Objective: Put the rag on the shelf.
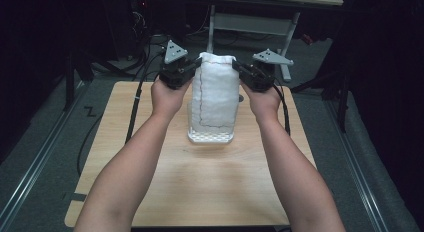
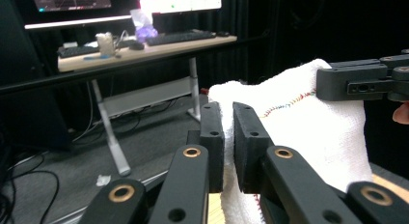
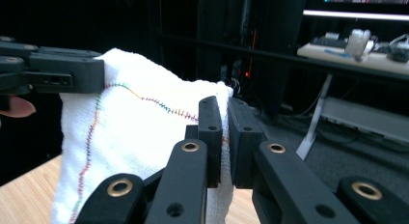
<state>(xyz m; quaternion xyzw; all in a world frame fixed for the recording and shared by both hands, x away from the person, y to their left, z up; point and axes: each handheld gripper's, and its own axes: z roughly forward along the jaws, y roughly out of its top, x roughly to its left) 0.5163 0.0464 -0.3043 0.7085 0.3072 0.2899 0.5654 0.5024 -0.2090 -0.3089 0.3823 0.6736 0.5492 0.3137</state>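
A white towel with a coloured stitched seam hangs above the table, held up by its two top corners. My left gripper is shut on the top left corner, and my right gripper is shut on the top right corner. In the left gripper view the towel is pinched between the jaws of the left gripper, and the right gripper holds its far corner. In the right gripper view the towel is clamped by the right gripper, with the left gripper across from it.
A white perforated basket stands on the wooden table directly under the towel's lower edge. Cables trail off the table's left side. A desk with keyboards and monitors stands beyond, on metal legs.
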